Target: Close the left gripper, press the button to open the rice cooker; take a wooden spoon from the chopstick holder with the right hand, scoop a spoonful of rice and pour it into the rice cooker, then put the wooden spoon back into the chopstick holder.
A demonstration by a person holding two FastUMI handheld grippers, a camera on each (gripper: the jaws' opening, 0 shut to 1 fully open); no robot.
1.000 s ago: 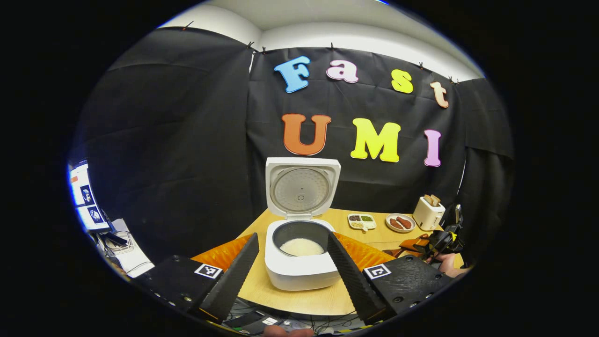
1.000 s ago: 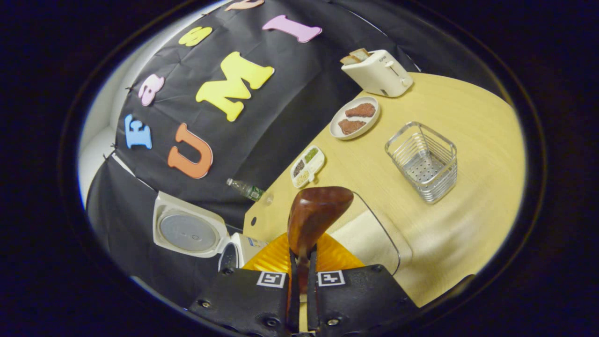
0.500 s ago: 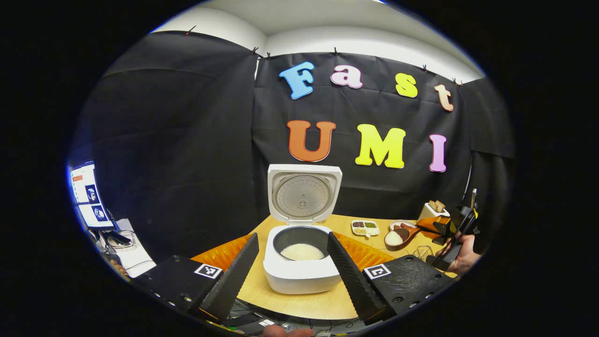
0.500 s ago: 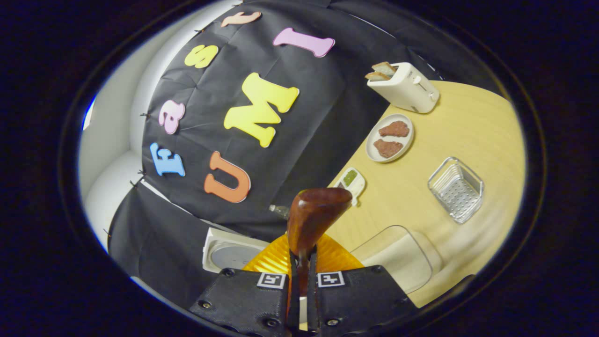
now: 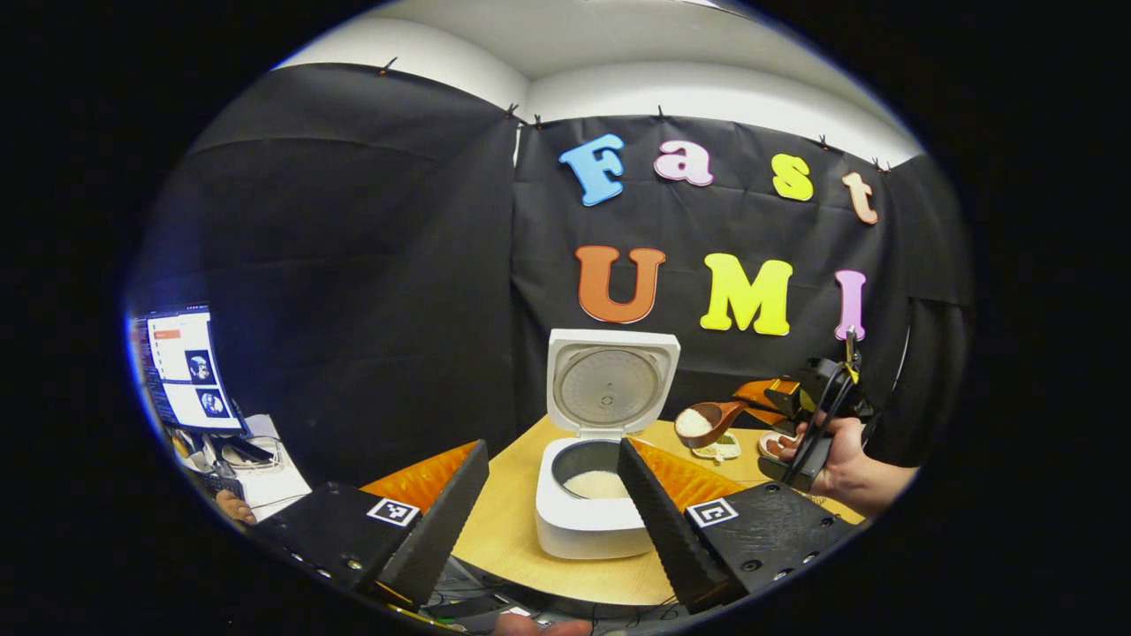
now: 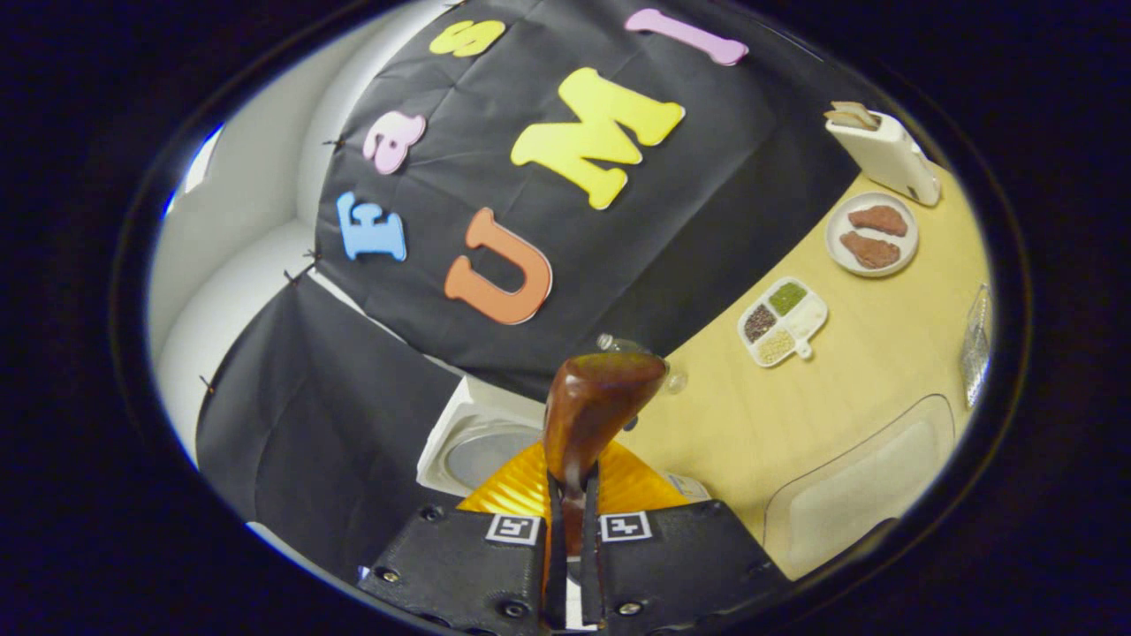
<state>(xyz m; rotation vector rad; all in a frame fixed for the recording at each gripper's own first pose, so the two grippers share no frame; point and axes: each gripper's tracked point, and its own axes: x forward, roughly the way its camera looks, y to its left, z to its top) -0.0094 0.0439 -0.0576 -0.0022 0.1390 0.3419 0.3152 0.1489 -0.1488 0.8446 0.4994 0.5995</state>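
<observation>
Even, soft overhead light brightens the pale ceiling [image 5: 671, 53] toward 12 o'clock in the left gripper view. Fisheye bending curves the bench [image 6: 848, 389] edge near 3 o'clock in the right gripper view. Focus stays sharp; shadows are faint.

left gripper view level, facing rice cooker [image 5: 594, 495], right gripper view tilted above it

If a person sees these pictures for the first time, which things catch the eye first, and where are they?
The white rice cooker stands open at the centre of the wooden table, lid up, with rice in its pot. To its right, the right gripper holds a wooden spoon heaped with rice above the table. In the right gripper view, the spoon's dark back rises between the fingers.
</observation>
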